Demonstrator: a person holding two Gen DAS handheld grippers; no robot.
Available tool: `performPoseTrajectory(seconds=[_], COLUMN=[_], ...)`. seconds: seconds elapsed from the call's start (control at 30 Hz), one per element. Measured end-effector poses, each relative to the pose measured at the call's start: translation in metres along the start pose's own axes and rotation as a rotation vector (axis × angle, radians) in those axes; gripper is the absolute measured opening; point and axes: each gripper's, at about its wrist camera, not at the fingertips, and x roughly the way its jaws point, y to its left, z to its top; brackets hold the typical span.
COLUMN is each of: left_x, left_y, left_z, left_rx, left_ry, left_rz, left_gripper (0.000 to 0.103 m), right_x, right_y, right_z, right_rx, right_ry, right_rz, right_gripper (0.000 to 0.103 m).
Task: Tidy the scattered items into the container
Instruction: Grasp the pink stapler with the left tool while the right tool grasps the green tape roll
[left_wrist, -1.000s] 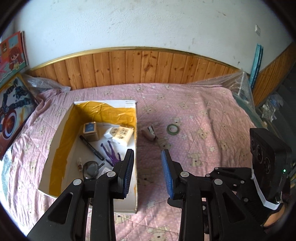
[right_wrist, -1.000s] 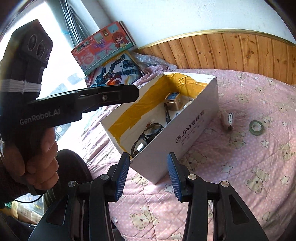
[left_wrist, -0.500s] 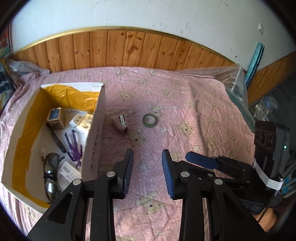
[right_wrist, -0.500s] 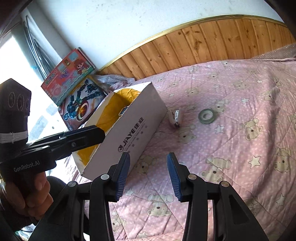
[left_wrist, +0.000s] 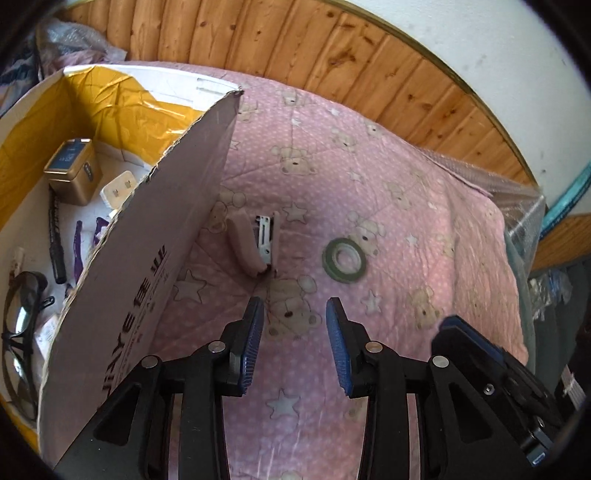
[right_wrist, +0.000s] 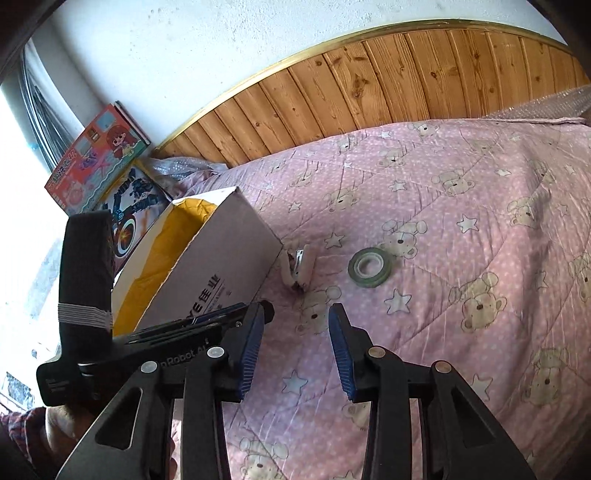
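Note:
A white cardboard box (left_wrist: 147, 258) (right_wrist: 221, 266) with yellow lining stands on the pink bedspread; inside lie glasses (left_wrist: 20, 317), a pen, a gold tin (left_wrist: 72, 171) and other small items. A pink stapler (left_wrist: 255, 243) (right_wrist: 297, 267) lies beside the box wall, a green tape roll (left_wrist: 344, 258) (right_wrist: 370, 266) to its right. My left gripper (left_wrist: 293, 314) hovers just short of the stapler, its jaws opening with nothing between them. My right gripper (right_wrist: 297, 321) hangs above the bedspread near both items, its jaws closing on nothing.
Wooden wall panelling (right_wrist: 406, 92) runs behind the bed. Picture boxes (right_wrist: 99, 162) lean at the far left by the window. Bubble wrap (left_wrist: 517, 206) lies along the bed's right edge. A hand (right_wrist: 62, 428) holds the left gripper's handle.
Both grippers have swung right, away from the box, and dropped closer to the bedspread. The stapler and tape roll now sit larger and just ahead of the fingers. The left jaws stand wider.

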Motion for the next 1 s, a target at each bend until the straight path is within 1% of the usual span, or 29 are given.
performPoseTrajectory(seconds=[0.13, 0.17, 0.2, 0.23, 0.27, 0.33, 0.37, 0.43, 0.5, 0.53, 0.57, 0.7, 0.73, 0.8, 0.9, 1.0], left_x=[0.035, 0.042, 0.045, 0.049, 0.053, 0.057, 0.059, 0.057, 0.056, 0.059, 0.062, 0.068, 0.069, 0.069, 0.069, 0.069], left_y=[0.013, 0.014, 0.012, 0.007, 0.000, -0.015, -0.020, -0.024, -0.021, -0.018, -0.015, -0.016, -0.018, -0.025, -0.033, -0.023], left_z=[0.014, 0.016, 0.017, 0.019, 0.020, 0.018, 0.017, 0.016, 0.018, 0.019, 0.021, 0.026, 0.026, 0.024, 0.021, 0.027], left_rx=[-0.118, -0.125, -0.112, -0.084, -0.042, 0.052, 0.092, 0.134, 0.142, 0.135, 0.128, 0.141, 0.152, 0.195, 0.253, 0.204], left_ry=[-0.015, -0.031, -0.061, -0.079, -0.085, -0.097, -0.089, -0.092, -0.113, -0.109, -0.103, -0.100, -0.100, -0.114, -0.133, -0.124], left_rz=[0.076, 0.117, 0.137, 0.129, 0.127, 0.122, 0.100, 0.060, 0.074, 0.072, 0.052, 0.008, 0.003, 0.020, 0.048, 0.040], left_gripper=[0.037, 0.038, 0.037, 0.037, 0.038, 0.038, 0.037, 0.037, 0.037, 0.039, 0.041, 0.041, 0.041, 0.040, 0.040, 0.045], right_x=[0.011, 0.012, 0.013, 0.014, 0.015, 0.019, 0.022, 0.027, 0.030, 0.032, 0.035, 0.047, 0.050, 0.057, 0.071, 0.095], right_y=[-0.028, -0.035, -0.043, -0.049, -0.054, -0.061, -0.063, -0.064, -0.063, -0.063, -0.062, -0.056, -0.054, -0.053, -0.054, -0.058], right_z=[0.008, 0.008, 0.007, 0.006, 0.004, 0.002, 0.002, 0.003, 0.004, 0.005, 0.006, 0.013, 0.014, 0.018, 0.027, 0.039], right_rx=[0.041, 0.059, 0.077, 0.091, 0.100, 0.116, 0.118, 0.115, 0.107, 0.104, 0.099, 0.076, 0.068, 0.063, 0.038, 0.005], right_ry=[0.009, 0.010, 0.011, 0.013, 0.017, 0.028, 0.034, 0.038, 0.038, 0.037, 0.039, 0.052, 0.054, 0.063, 0.086, 0.141], right_rz=[-0.053, -0.058, -0.061, -0.063, -0.065, -0.066, -0.063, -0.060, -0.057, -0.058, -0.058, -0.048, -0.047, -0.051, -0.094, -0.143], right_gripper=[0.038, 0.038, 0.038, 0.038, 0.038, 0.038, 0.038, 0.038, 0.038, 0.038, 0.038, 0.038, 0.038, 0.039, 0.039, 0.038])
